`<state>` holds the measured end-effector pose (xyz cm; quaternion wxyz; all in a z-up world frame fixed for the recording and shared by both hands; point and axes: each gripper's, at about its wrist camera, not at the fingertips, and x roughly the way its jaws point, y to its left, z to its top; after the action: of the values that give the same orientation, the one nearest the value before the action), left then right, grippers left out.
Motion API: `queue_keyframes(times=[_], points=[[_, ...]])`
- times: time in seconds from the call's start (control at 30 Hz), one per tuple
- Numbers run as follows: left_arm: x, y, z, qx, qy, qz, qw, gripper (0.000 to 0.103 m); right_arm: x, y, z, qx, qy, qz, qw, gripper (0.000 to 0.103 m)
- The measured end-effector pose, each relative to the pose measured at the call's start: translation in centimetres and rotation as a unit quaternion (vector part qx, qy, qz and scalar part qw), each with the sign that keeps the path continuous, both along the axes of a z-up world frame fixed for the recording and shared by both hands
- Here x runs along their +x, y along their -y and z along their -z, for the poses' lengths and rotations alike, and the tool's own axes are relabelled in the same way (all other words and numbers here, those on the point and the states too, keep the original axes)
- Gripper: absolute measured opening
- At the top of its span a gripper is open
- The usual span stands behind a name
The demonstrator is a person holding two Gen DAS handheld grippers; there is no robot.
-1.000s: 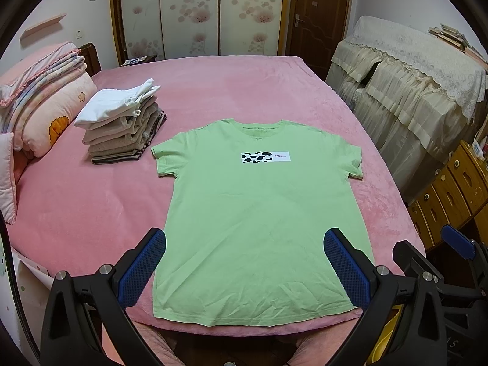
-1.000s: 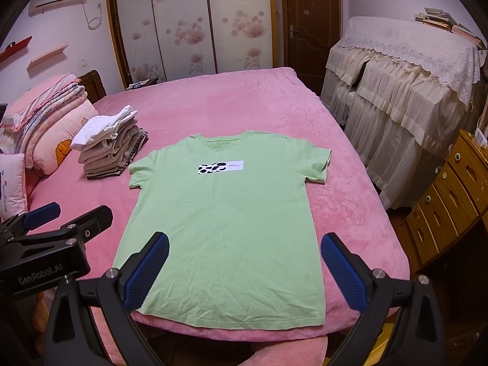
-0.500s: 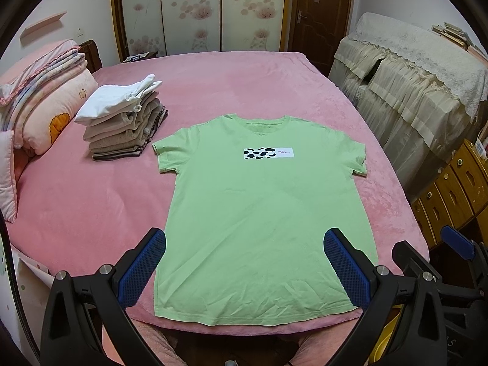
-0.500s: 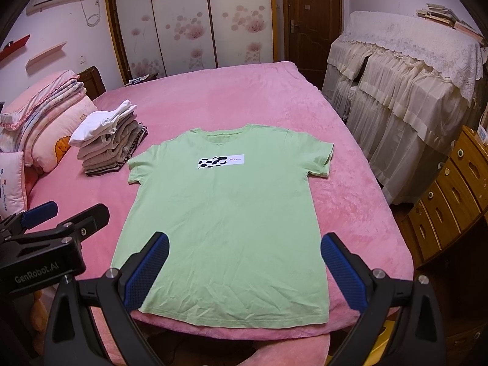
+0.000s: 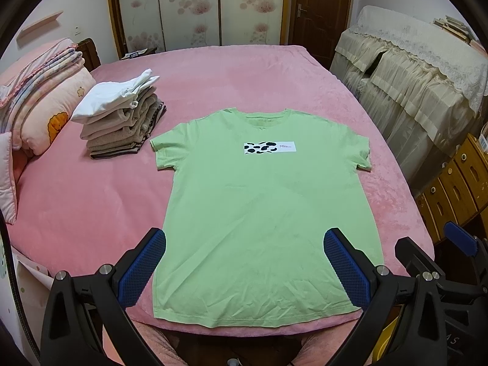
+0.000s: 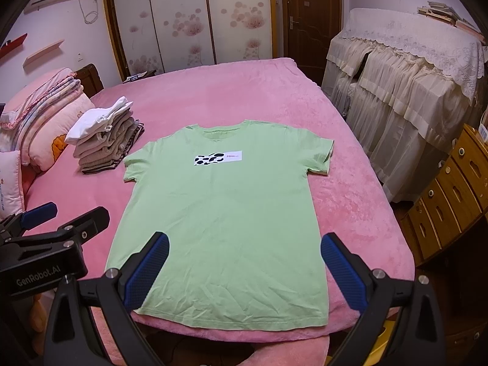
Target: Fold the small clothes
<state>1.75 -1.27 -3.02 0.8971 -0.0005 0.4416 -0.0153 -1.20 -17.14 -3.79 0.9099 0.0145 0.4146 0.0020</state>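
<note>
The left tool (image 5: 244,262) hangs with its blue pads spread wide and nothing between them, poised above the hem of the green T-shirt (image 5: 262,210). The right tool (image 6: 244,265) is likewise released and empty, over the same lower edge. The shirt lies flat and face up on the pink bed (image 5: 213,70), collar away from the tools, both sleeves spread, the cow-spot label (image 5: 270,147) showing on the chest. No fold has been made in it yet, so every fold on this garment is still ahead. To its left, just beside one sleeve, a stack of folded clothes (image 5: 122,119) suggests that several pieces are done. Compared with a second ago, both views sit slightly higher and further back from the shirt; the cloth itself has not shifted.
</note>
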Motion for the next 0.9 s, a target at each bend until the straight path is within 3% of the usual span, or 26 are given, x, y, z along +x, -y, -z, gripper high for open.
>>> queue_keyframes(times=[0.37, 0.6, 0.9], points=[[3.7, 0.5, -2.0, 0.026, 0.039, -0.004, 0.9989, 0.102, 2.6, 1.3, -2.7, -0.073, 0.063, 0.004, 0.995, 0.100], [6.6, 0.8, -4.5, 0.024, 0.081, -0.016, 0.9963, 0.102, 4.9, 3.6, -5.5, -0.066, 0.093, 0.010, 0.993, 0.100], [10.0, 3.5, -7.0, 0.033, 0.113, 0.019, 0.9928, 0.102, 8.1, 7.6, -9.4, -0.068, 0.123, 0.022, 0.990, 0.100]])
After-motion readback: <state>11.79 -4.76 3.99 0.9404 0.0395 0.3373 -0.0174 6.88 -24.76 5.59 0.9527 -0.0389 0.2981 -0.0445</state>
